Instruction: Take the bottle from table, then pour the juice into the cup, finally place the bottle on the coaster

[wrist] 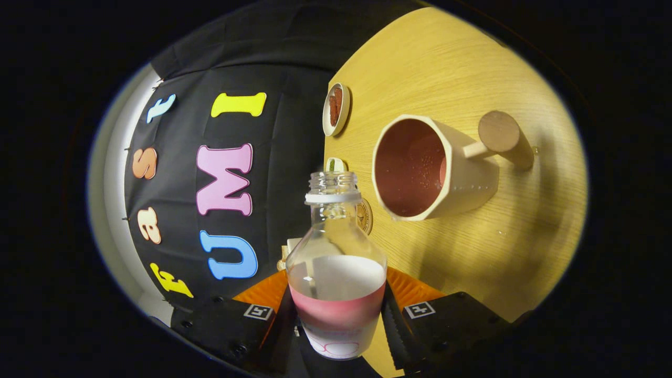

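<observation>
While tilted toward the cup [420,168], grips bottle [336,262] with both fingers of gripper [336,315] pressed on it; looks mid-pour, juice remaining, coaster [365,215] placement still ahead.

A black cloth wall [220,157] hung from nine to twelve o'clock, meeting a pale wooden table [472,68] that spread from twelve round to four o'clock. A bright white strip [113,184] showed at nine o'clock behind the cloth.

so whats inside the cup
The cup shows a reddish inner wall with small droplets; any juice level is hard to judge. The tongs hold the uncapped bottle.
</observation>
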Available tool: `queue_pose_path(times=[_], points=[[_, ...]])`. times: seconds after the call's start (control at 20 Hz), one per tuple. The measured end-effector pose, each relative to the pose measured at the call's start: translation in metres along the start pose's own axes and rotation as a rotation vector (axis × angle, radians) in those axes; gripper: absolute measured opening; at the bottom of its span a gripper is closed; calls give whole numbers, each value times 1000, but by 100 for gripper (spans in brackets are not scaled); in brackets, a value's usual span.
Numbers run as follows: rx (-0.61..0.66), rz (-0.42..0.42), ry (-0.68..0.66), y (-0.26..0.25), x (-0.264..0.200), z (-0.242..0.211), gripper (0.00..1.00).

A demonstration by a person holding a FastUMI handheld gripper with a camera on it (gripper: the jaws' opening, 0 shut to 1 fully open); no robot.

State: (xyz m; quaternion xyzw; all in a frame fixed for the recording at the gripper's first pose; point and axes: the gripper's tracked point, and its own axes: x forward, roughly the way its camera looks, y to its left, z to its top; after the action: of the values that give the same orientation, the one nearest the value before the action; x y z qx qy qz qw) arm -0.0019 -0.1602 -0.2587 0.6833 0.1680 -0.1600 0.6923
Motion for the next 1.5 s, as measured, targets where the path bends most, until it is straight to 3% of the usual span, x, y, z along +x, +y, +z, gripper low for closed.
queue_pose_path(times=[0.7,1.5], points=[[228,32,4,13,-6,4,75],[371,34,-14,28,-1,13,75]])
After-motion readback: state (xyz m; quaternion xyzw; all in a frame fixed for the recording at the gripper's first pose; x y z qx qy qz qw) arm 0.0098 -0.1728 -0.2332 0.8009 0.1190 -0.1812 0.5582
